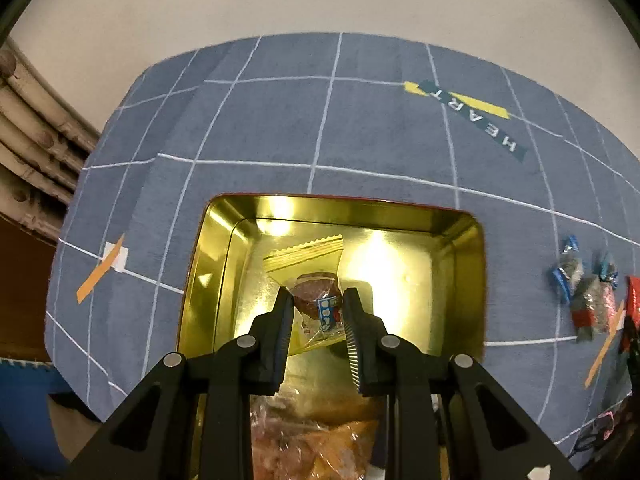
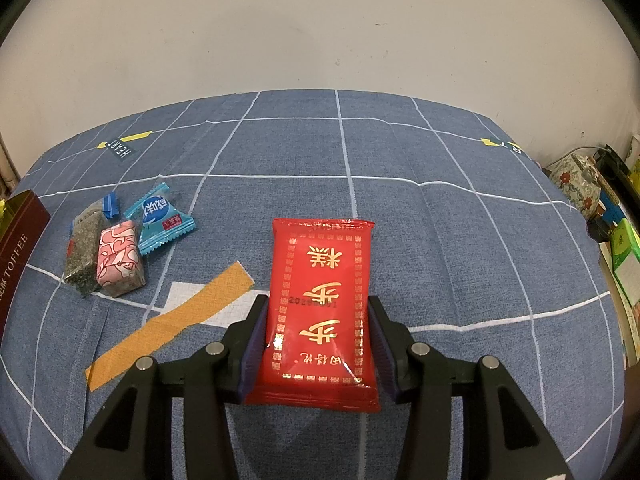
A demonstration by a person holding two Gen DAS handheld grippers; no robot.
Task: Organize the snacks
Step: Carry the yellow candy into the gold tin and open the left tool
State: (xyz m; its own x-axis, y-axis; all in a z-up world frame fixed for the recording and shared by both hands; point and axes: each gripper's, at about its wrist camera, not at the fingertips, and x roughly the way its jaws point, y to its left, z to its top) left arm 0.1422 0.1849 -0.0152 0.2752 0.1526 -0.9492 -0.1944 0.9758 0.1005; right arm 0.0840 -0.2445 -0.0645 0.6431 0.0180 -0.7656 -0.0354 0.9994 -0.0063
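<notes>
My left gripper (image 1: 318, 300) hangs over the open gold tin (image 1: 464, 280) and is shut on a clear-wrapped brown snack (image 1: 320, 300) with a yellow serrated edge. More wrapped snacks (image 1: 316, 440) lie in the tin's near end under the gripper. My right gripper (image 2: 318, 312) is shut on a red packet with gold characters (image 2: 322, 304), held just above the blue cloth. Loose snacks lie to its left: a blue triangular packet (image 2: 160, 218), a pink-wrapped block (image 2: 120, 256) and a grey speckled bar (image 2: 86, 250).
The blue grid tablecloth (image 2: 400, 200) covers the table up to a white wall. The tin's dark red "TOFFEE" side (image 2: 18, 248) shows at the far left of the right wrist view. A floral teapot (image 2: 578, 184) and boxes stand past the right edge. Pipes (image 1: 32, 128) run at the left.
</notes>
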